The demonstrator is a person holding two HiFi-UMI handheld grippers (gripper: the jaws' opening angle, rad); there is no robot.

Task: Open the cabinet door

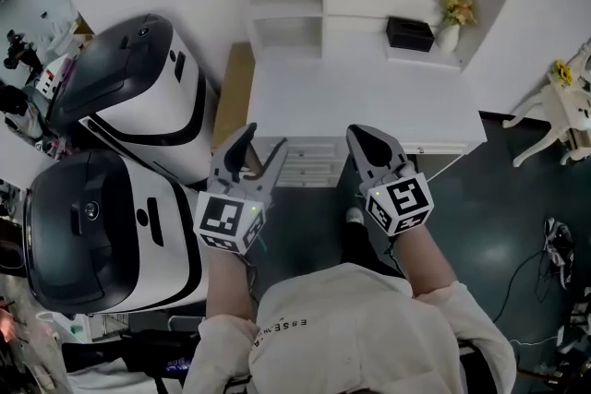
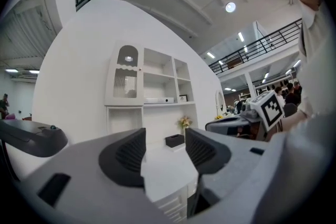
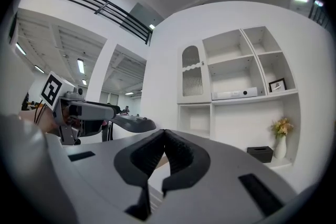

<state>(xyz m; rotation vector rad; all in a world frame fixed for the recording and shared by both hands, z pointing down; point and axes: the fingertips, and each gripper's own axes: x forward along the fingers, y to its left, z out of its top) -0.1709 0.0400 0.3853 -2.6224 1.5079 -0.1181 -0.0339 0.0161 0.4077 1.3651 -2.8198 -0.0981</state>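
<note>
The tall white cabinet (image 1: 369,88) fills the wall ahead. Its arched, ribbed-glass door (image 2: 127,78) sits at the upper left, closed and well beyond both grippers. The left gripper (image 1: 263,143) has its jaws spread with nothing between them. The right gripper (image 1: 365,136) has its jaws pressed together, empty. The shirt lettering (image 1: 282,326) is too small to read.

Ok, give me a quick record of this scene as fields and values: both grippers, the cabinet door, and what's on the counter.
left gripper: open, nothing between the fingers
right gripper: shut, holding nothing
cabinet door: arched, ribbed glass, closed, neither gripper on it
counter: black box, vase of flowers
</note>
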